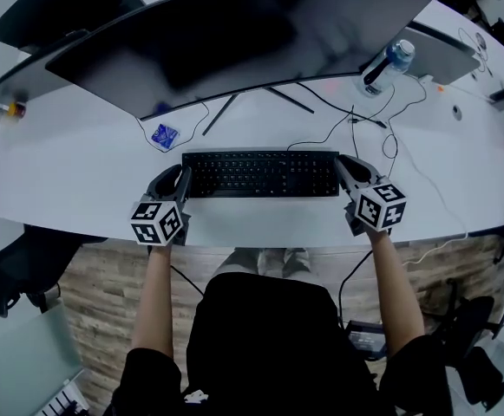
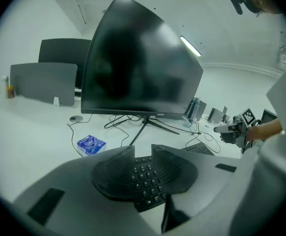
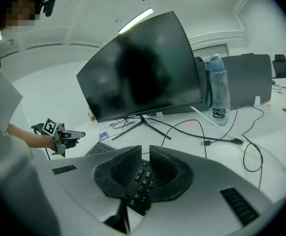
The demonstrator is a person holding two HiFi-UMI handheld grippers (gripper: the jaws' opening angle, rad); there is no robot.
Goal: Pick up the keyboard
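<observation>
A black keyboard (image 1: pixel 260 173) lies flat on the white desk (image 1: pixel 78 172) in front of a curved monitor. My left gripper (image 1: pixel 180 178) is at its left end, and in the left gripper view (image 2: pixel 143 150) the jaws stand a little apart with the keys (image 2: pixel 150 186) showing through the gap. My right gripper (image 1: pixel 345 165) is at the right end, pointing down over the keys (image 3: pixel 140 186). Its jaws (image 3: pixel 143 149) are all but together, and I see nothing clamped between the pads. The keyboard rests on the desk.
The monitor (image 1: pixel 234 33) and its stand legs (image 1: pixel 234 102) are just behind the keyboard. A blue packet (image 1: pixel 165 134) lies at the back left, a water bottle (image 1: pixel 389 63) at the back right. Cables (image 1: pixel 390 137) trail on the right. The desk's front edge is close below the keyboard.
</observation>
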